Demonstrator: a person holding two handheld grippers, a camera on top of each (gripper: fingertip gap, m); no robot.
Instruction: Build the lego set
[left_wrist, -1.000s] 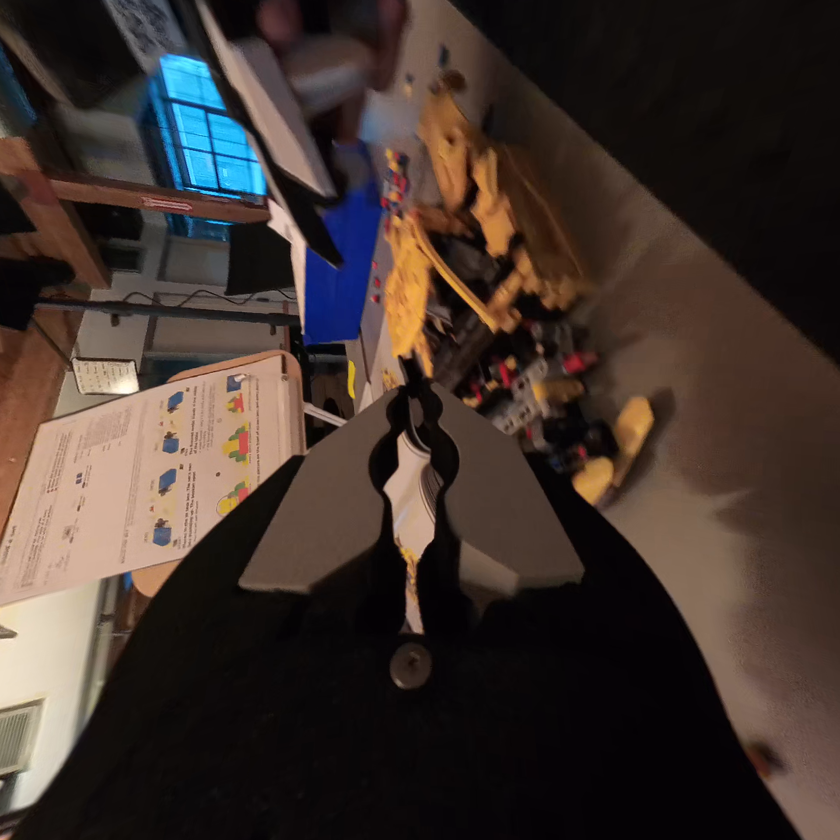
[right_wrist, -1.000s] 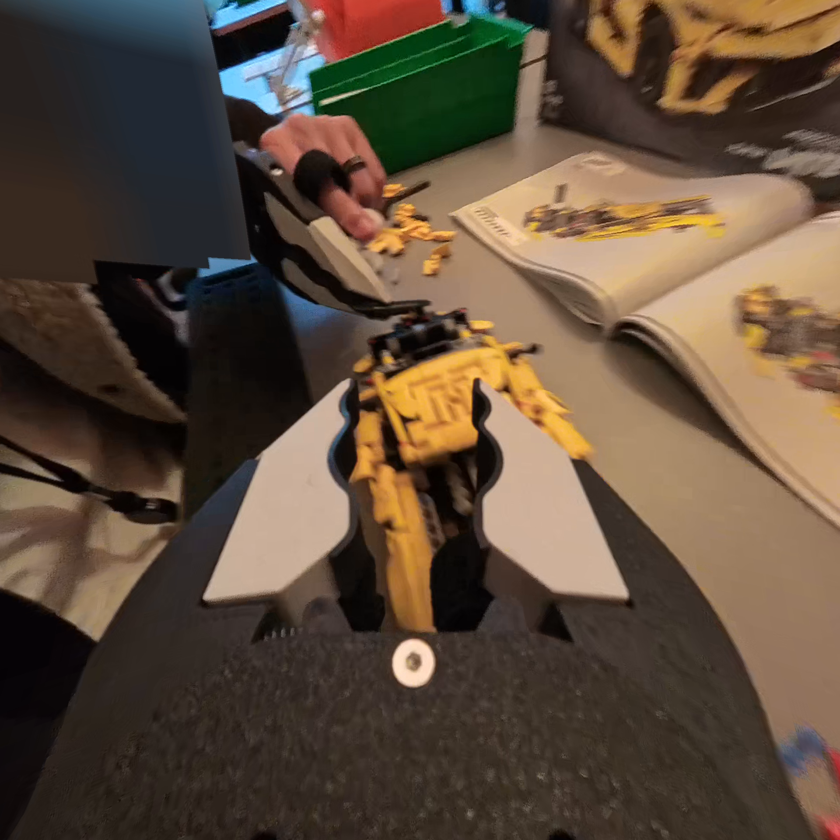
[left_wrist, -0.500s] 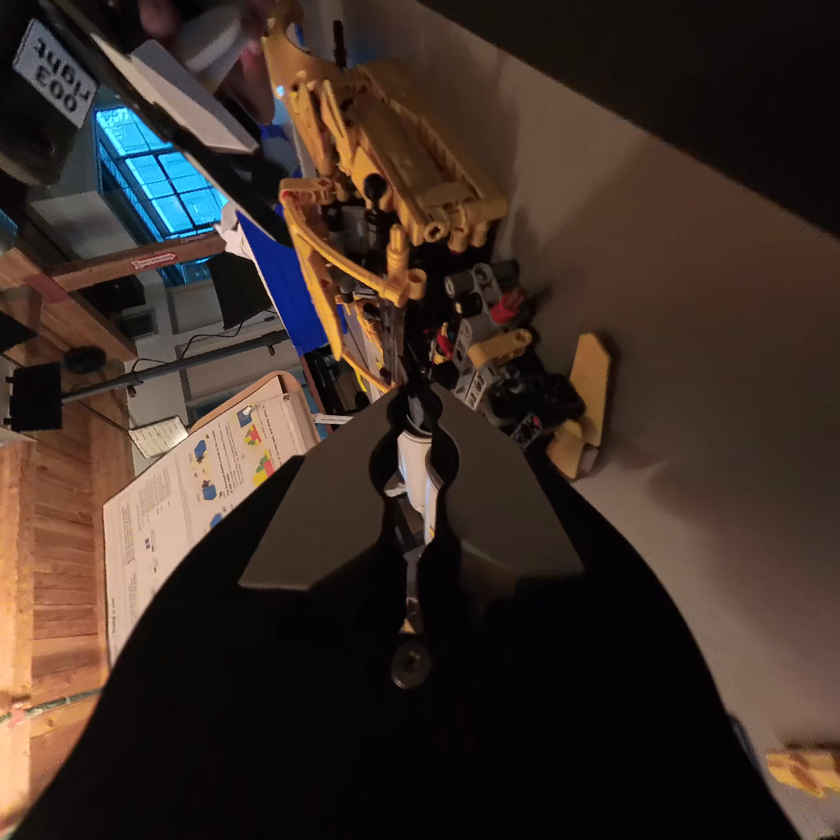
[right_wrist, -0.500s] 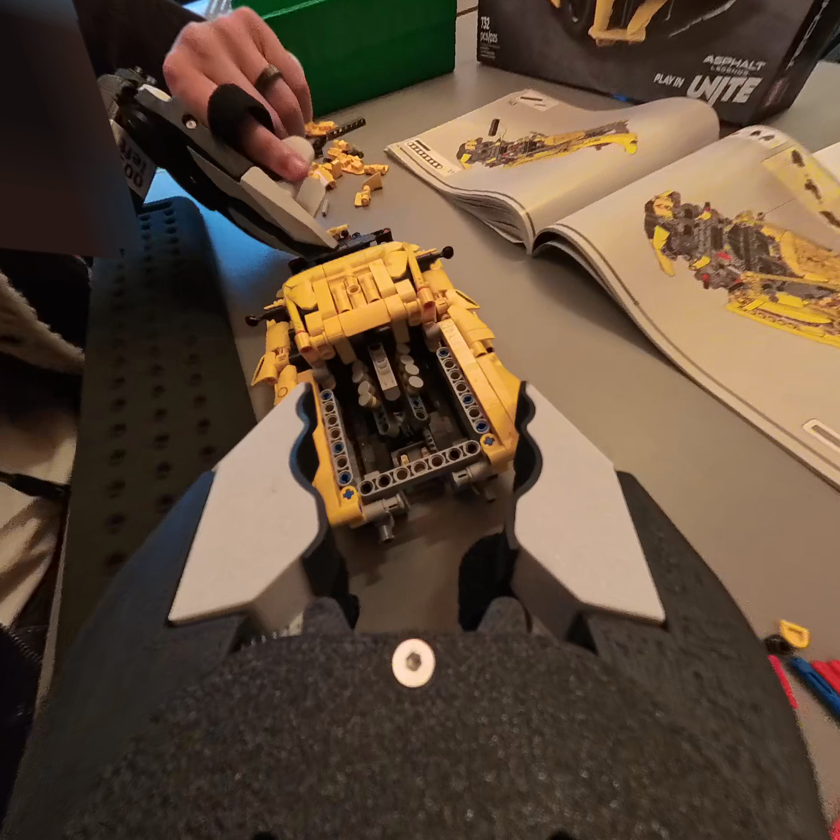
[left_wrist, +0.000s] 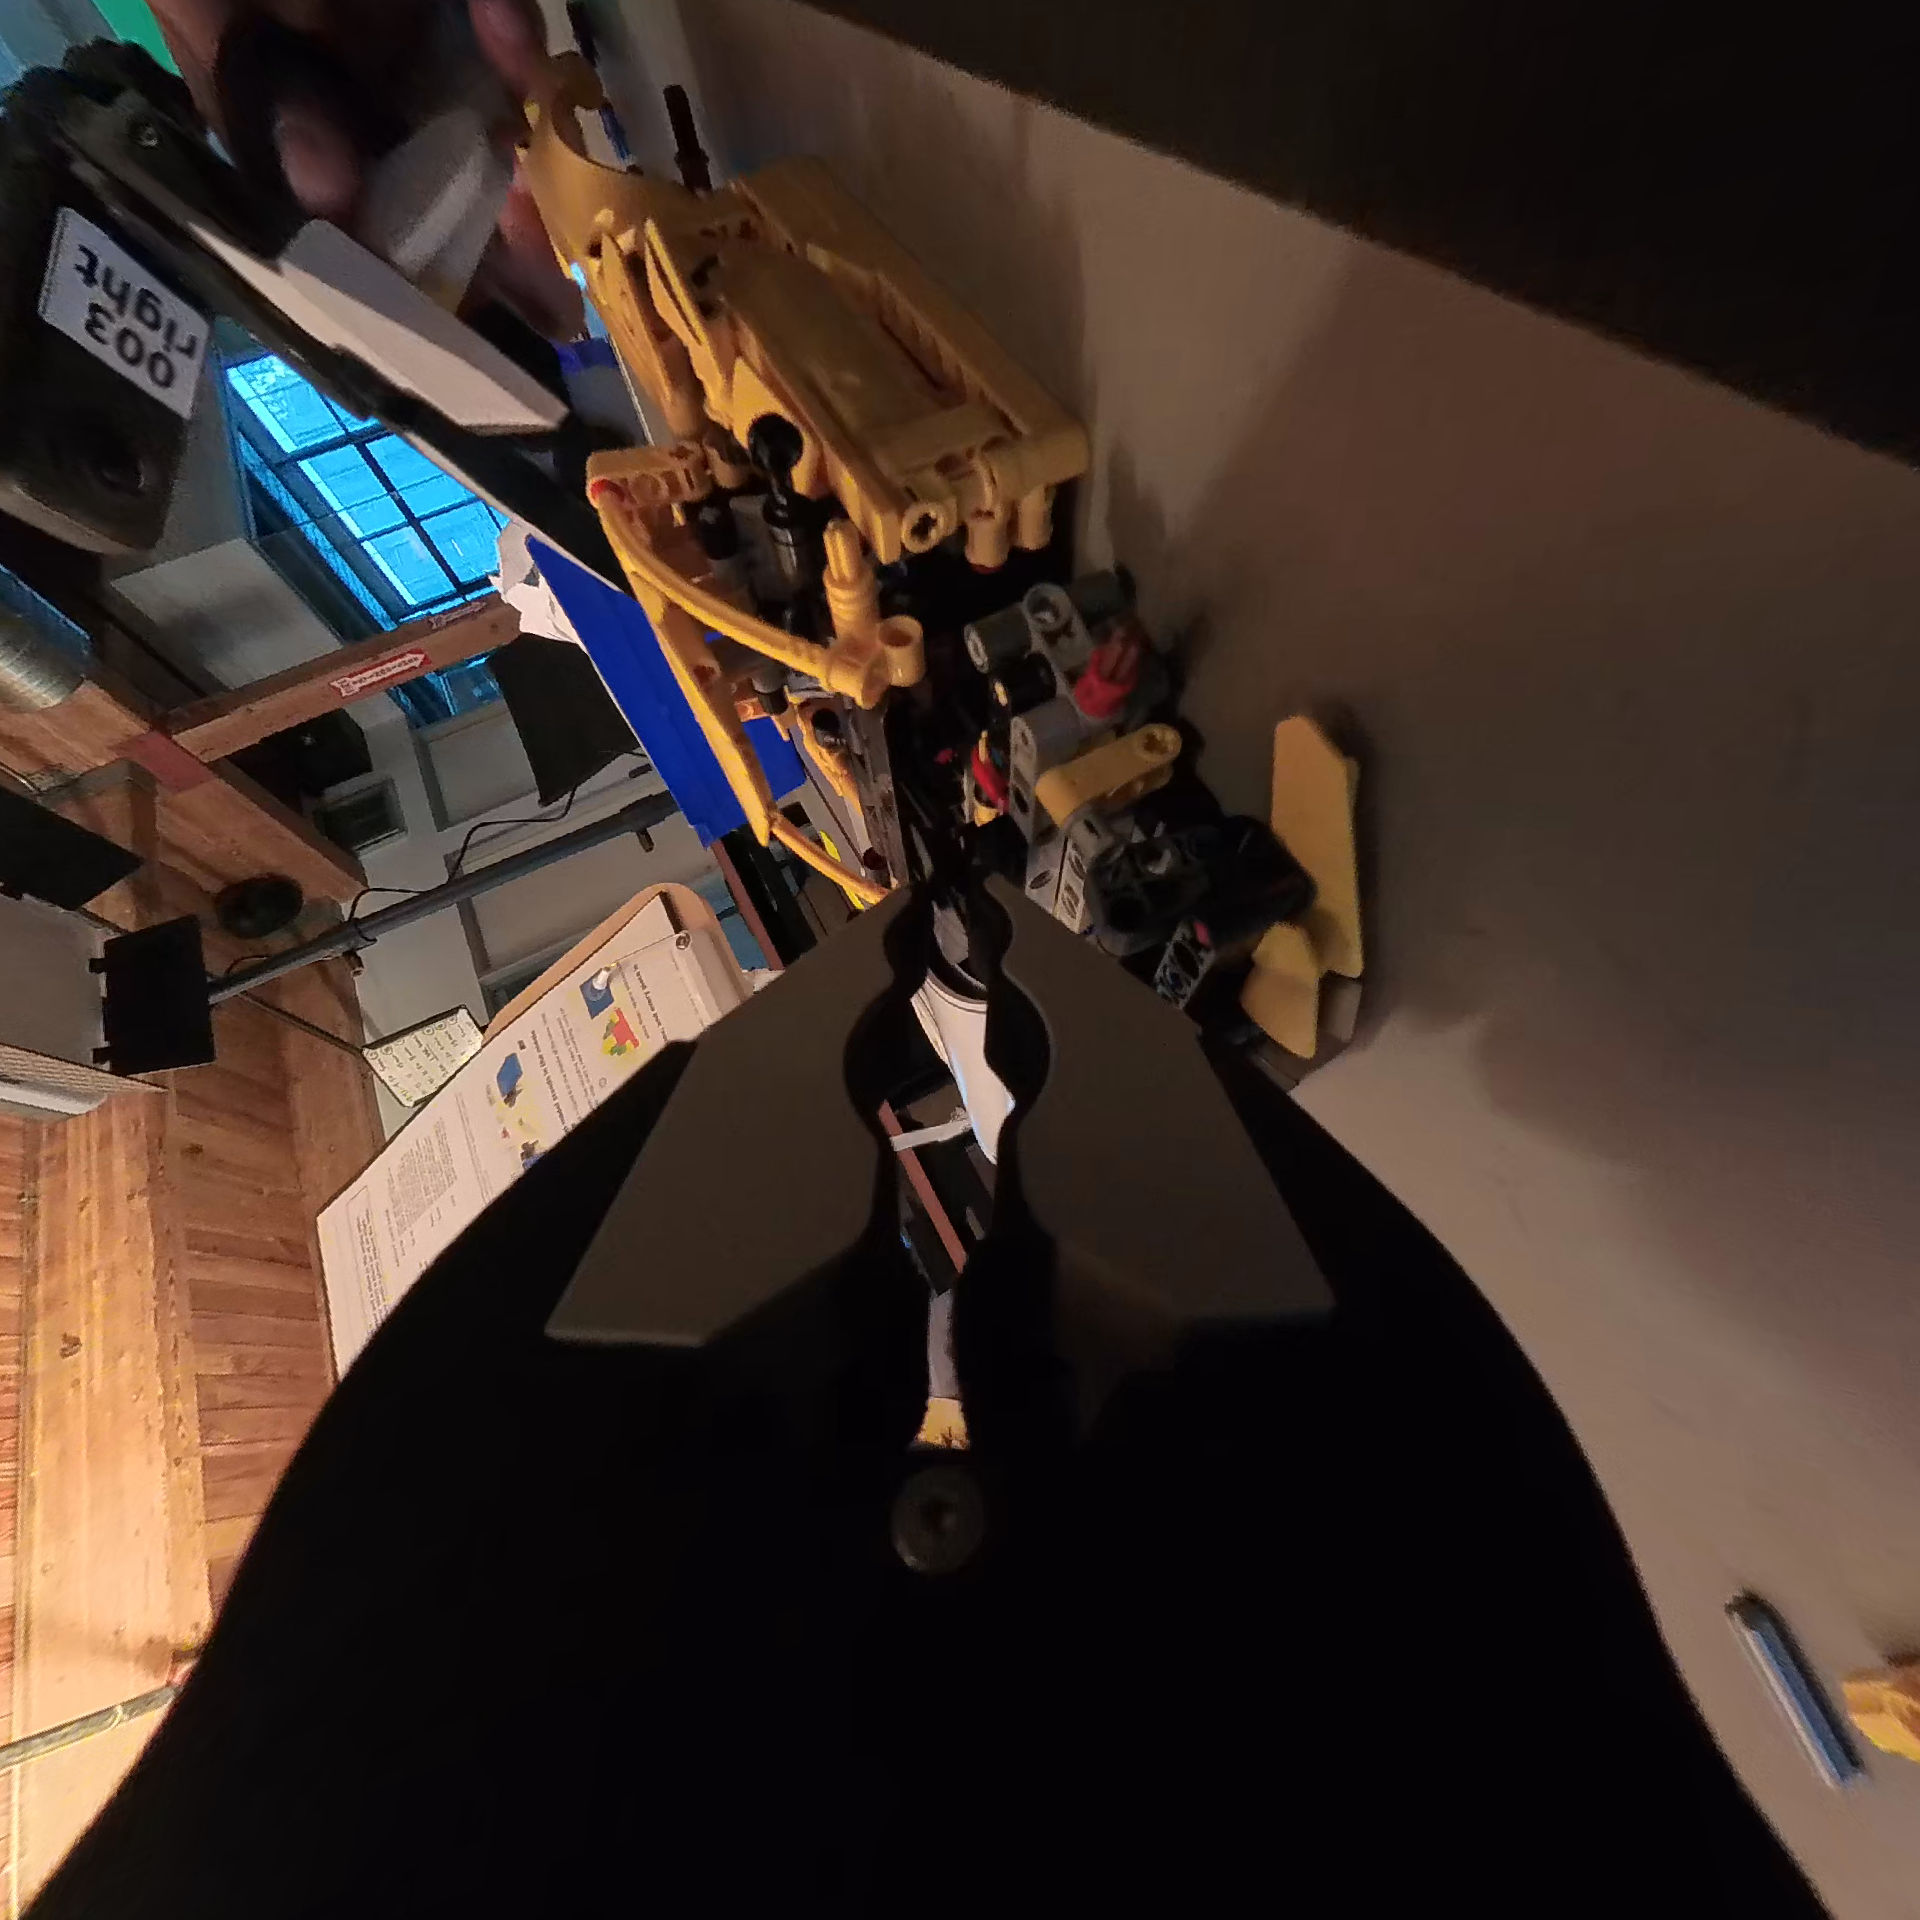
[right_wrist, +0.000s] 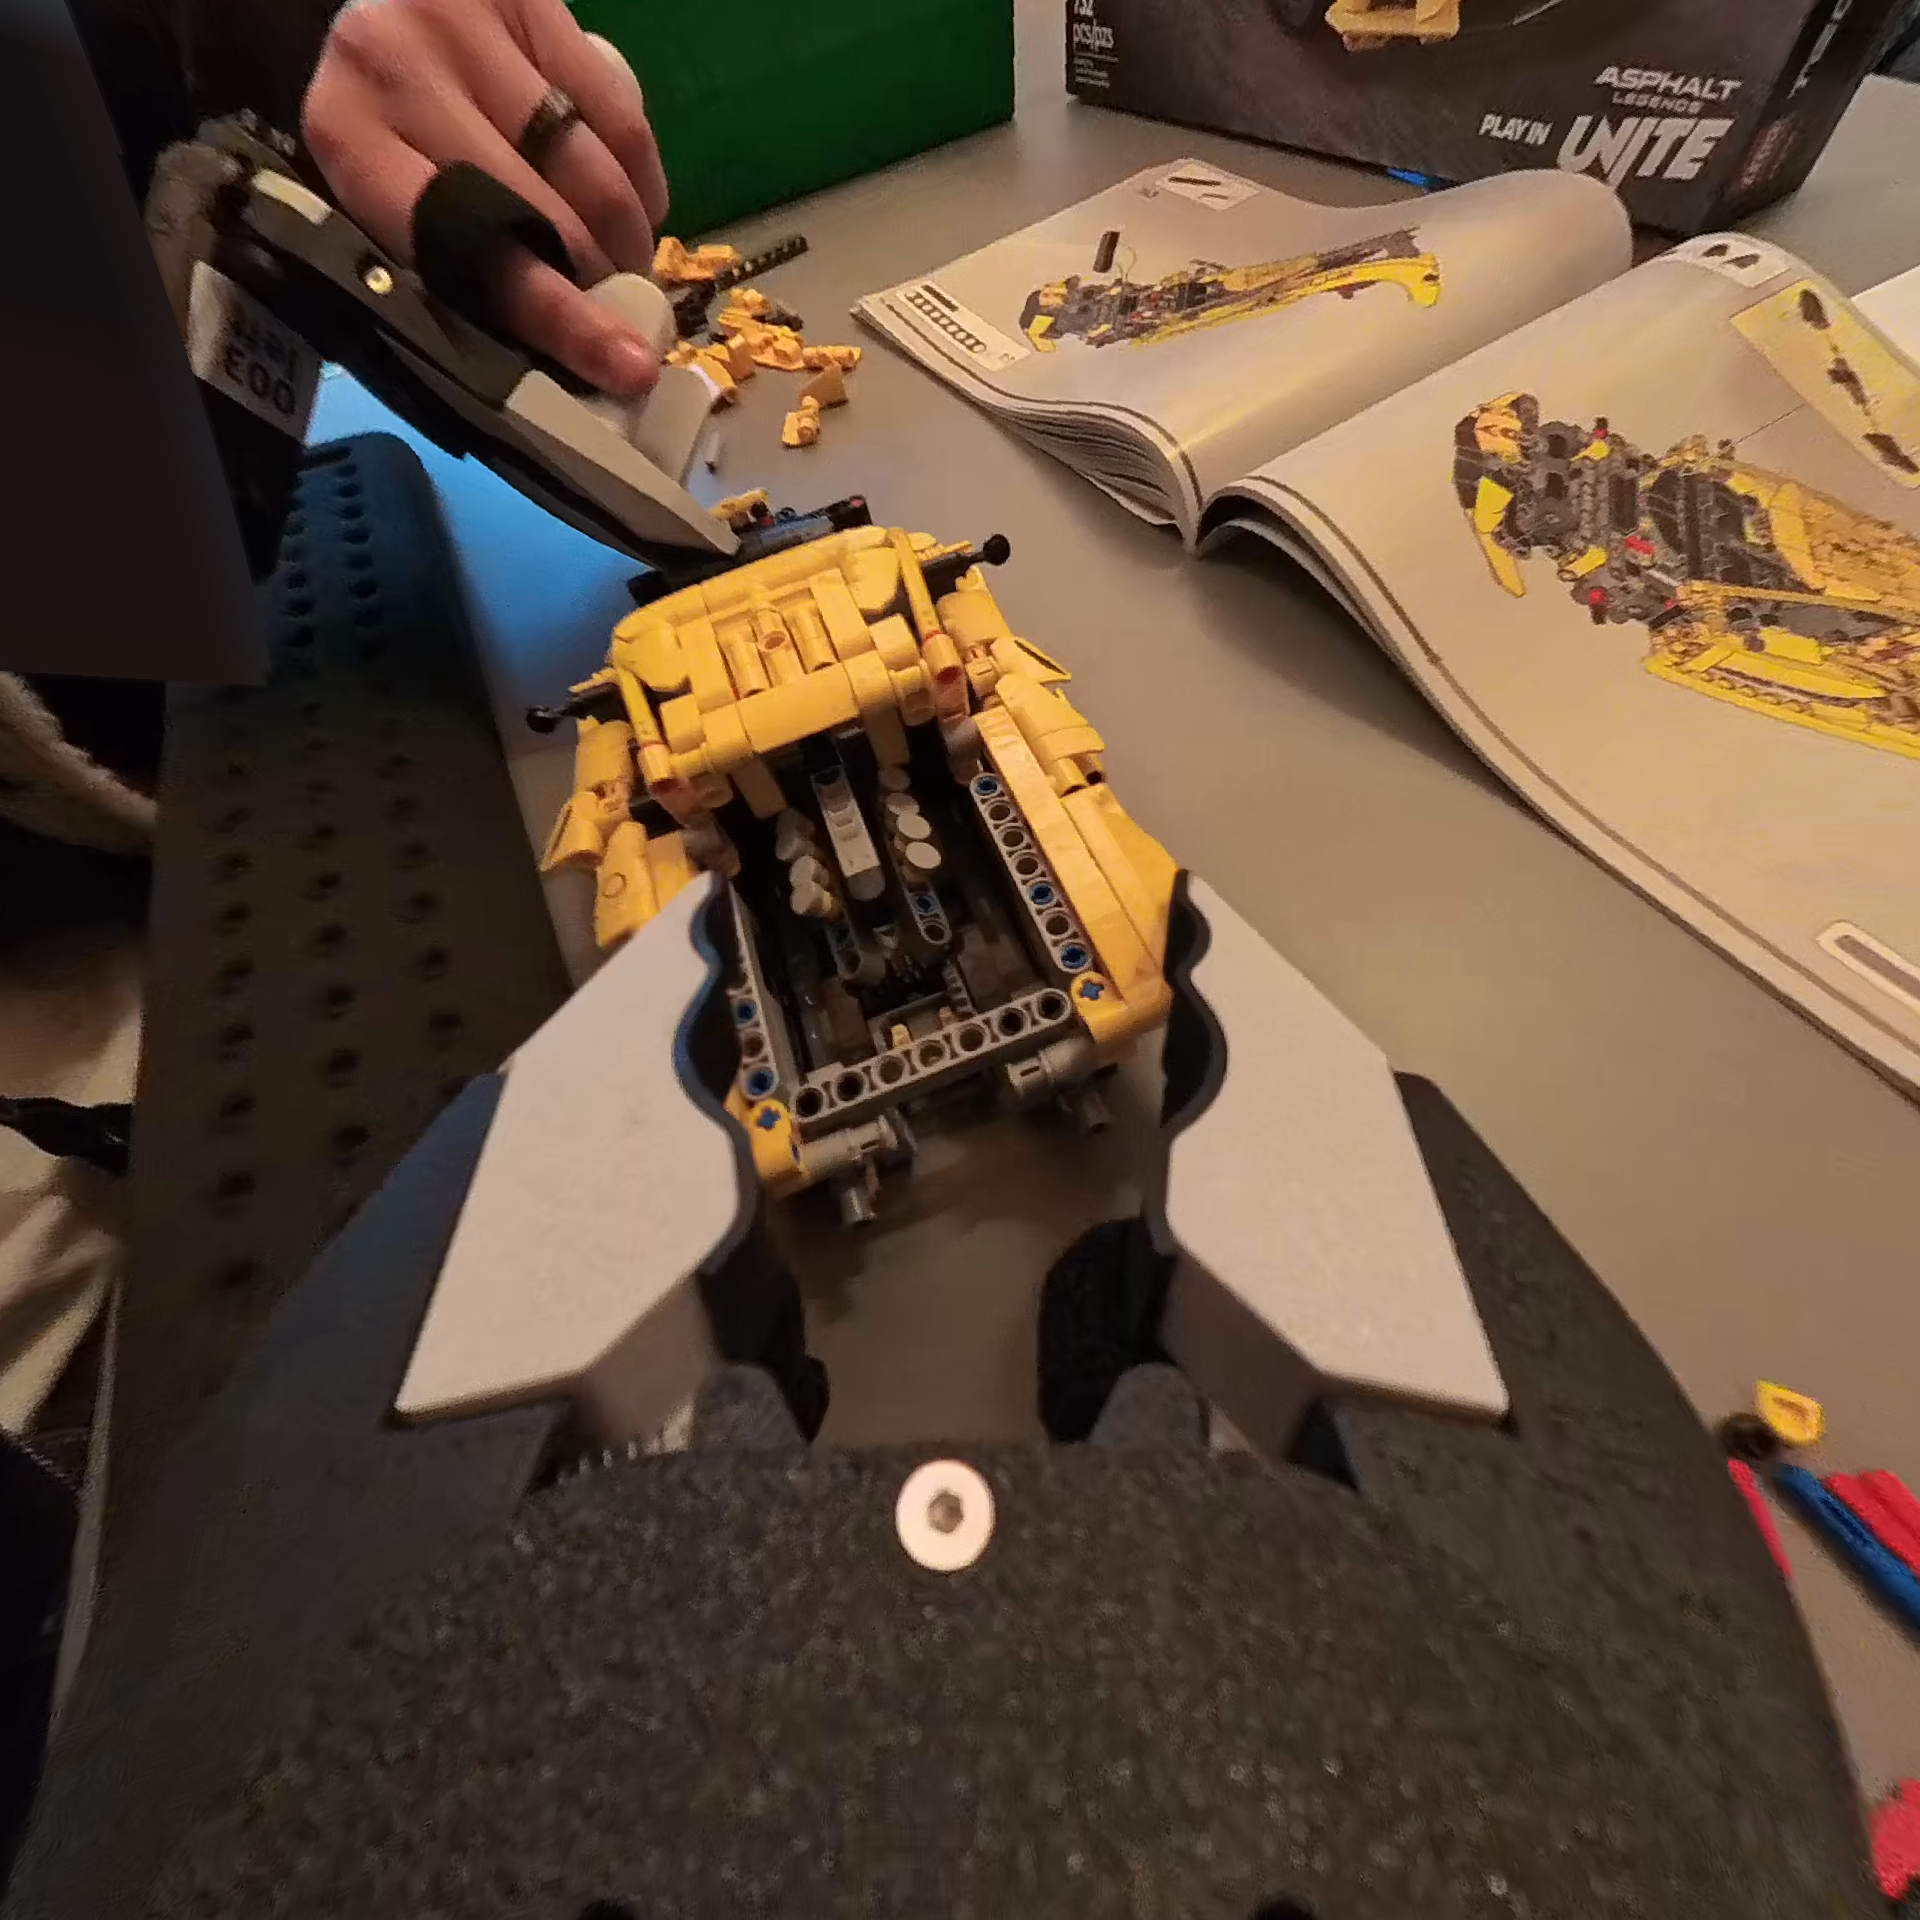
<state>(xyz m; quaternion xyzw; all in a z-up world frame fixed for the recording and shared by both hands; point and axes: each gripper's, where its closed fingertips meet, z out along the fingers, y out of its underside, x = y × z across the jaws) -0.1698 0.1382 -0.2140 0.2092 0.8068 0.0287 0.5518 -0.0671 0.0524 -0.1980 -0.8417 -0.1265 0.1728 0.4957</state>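
- Right tongs (right_wrist: 945, 894) stand wide open, one finger on each side of the rear end of the yellow lego car (right_wrist: 831, 675); whether the pads already touch the car's flanks cannot be told
- Left tongs (left_wrist: 951, 894) are narrowed almost shut, with their tip at the car's front end, the far end as seen from the right tongs; whether they pinch a small part there is hidden
- The car sits on the grey table (right_wrist: 1351, 935) directly ahead of the right tongs, roof up, with its open engine bay nearest them
- The step in hand looks like steadying the body so the front can be worked on. The right tongs should close gently on the two long side beams, not on the loose-looking yellow panels, and squeeze only enough to stop sliding
- Keeping the right tongs low and level should press the car onto the table and not tip it
- The left tongs should push straight along the car's length, so that the force runs into the right tongs' hold and does not twist the model
- The open instruction booklet (right_wrist: 1558, 623) lies to the right of the right tongs, for checking the part's seating
- Spare yellow pieces (right_wrist: 758, 343) lie just beyond the left tongs, beside the hand (right_wrist: 488, 135) that holds them
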